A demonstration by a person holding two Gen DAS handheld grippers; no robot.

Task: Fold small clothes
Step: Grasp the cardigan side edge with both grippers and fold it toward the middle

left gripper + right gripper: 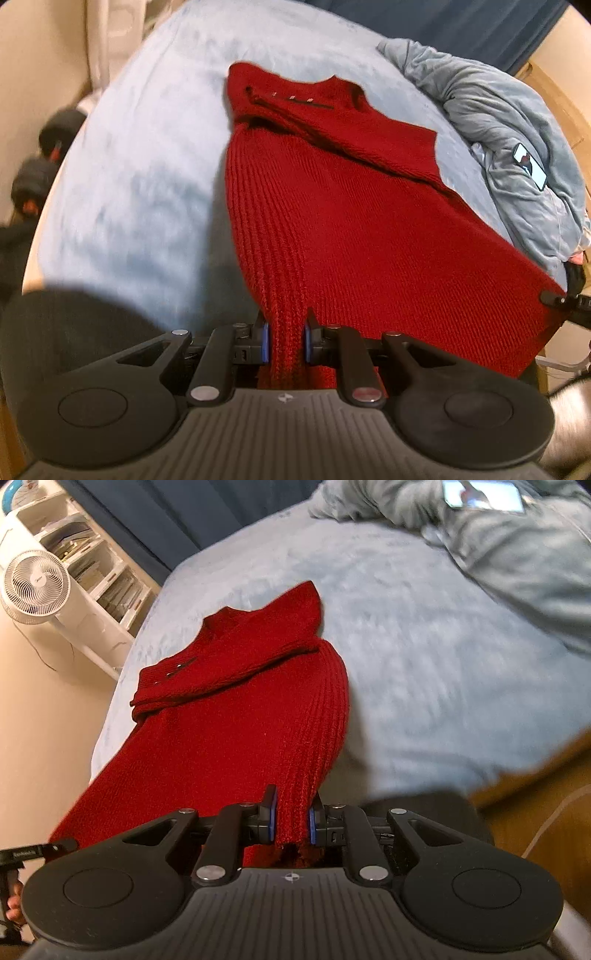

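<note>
A red knitted sweater (332, 206) lies on the light blue bed cover (140, 177), neck end far from me, with its sleeves folded across the chest. My left gripper (285, 343) is shut on the sweater's ribbed hem at its left corner. In the right wrist view the same sweater (229, 716) stretches away from me, and my right gripper (291, 821) is shut on the hem's right corner. Both hold the hem lifted off the bed. The right gripper's tip (557, 299) shows at the far right of the left wrist view.
A crumpled grey-blue blanket (509, 140) with a phone (530, 166) on it lies at the bed's right side. A white fan (35, 585) and a white shelf (88, 568) stand on the floor to the left of the bed. Dark objects (55, 136) sit on the floor.
</note>
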